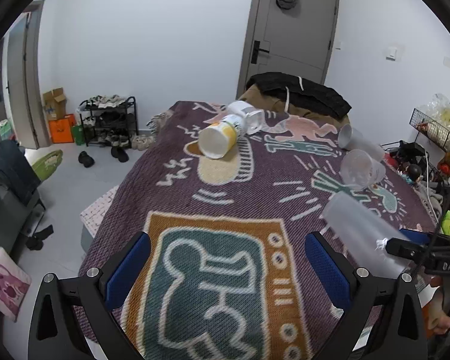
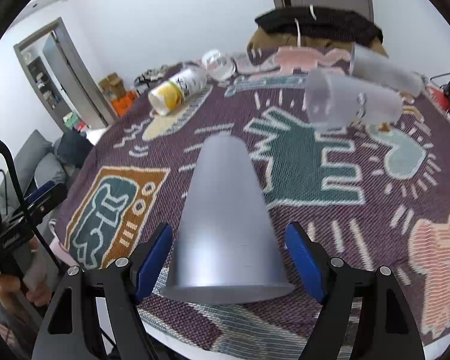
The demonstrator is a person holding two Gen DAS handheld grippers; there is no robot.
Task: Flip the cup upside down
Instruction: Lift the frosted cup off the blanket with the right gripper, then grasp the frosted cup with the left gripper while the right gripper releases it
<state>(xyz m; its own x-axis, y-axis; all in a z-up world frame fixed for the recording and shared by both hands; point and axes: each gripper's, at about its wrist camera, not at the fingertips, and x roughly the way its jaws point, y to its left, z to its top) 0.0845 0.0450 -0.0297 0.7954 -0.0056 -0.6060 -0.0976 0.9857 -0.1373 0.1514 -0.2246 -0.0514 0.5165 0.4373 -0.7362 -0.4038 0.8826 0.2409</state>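
- Right gripper (image 2: 229, 258): jaws set wide, one either side of the frosted cup (image 2: 225, 222); a gap shows on both sides, so no grip is evident.
- Left gripper (image 1: 227, 265): wide and holding nothing, poised over the blanket (image 1: 225, 198).
- The cup lies between the right pads, rim nearest the camera, base pointing away; whether it rests on the blanket cannot be told.
- Judgement: close squarely on the mid-wall, gently, then roll the wrist until the rim faces down.
- Cup is a smooth, translucent, tapered plastic cone; thin walls may flex or slip. The blanket is coarse woven fabric, soft footing.
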